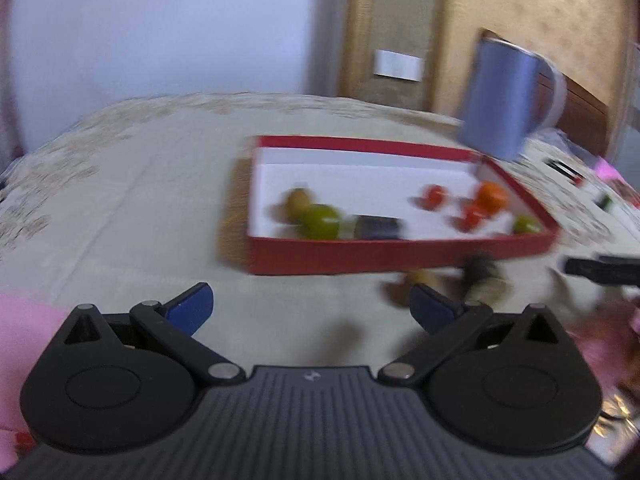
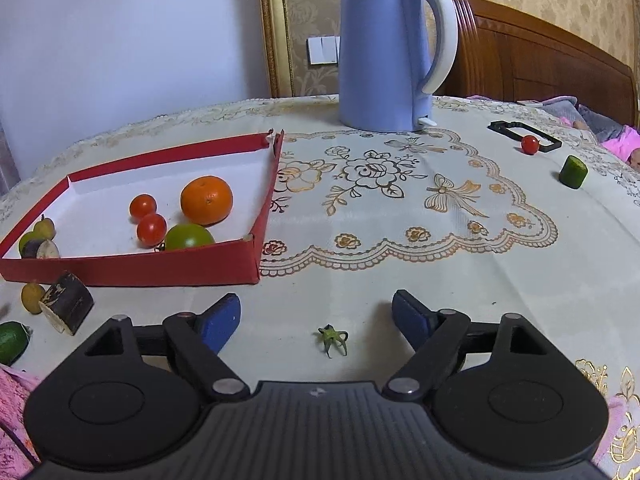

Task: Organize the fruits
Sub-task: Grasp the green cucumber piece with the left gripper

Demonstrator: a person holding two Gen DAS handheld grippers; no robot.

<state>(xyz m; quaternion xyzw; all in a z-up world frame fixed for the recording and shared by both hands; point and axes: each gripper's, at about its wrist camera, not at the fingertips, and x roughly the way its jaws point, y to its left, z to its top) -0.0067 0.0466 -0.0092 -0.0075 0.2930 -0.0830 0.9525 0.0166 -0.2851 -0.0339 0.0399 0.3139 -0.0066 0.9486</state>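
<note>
A red box (image 2: 132, 270) with a white floor sits on the table's left and holds an orange (image 2: 206, 200), two red tomatoes (image 2: 143, 206), a green fruit (image 2: 188, 237) and small fruits in its left corner. My right gripper (image 2: 316, 316) stands open in front of it, with only a green tomato stem (image 2: 333, 339) on the cloth between its fingers. A cherry tomato (image 2: 530, 145) and a green cucumber piece (image 2: 573, 172) lie far right. In the blurred left wrist view my left gripper (image 1: 310, 312) is open and empty before the red box (image 1: 400, 254).
A blue kettle (image 2: 384, 52) stands at the back of the table, with a black frame (image 2: 524, 136) to its right. Outside the box at the left lie a dark cut chunk (image 2: 66, 307), a small yellow fruit (image 2: 32, 298) and a green fruit (image 2: 12, 342). Pink cloth edges the near side.
</note>
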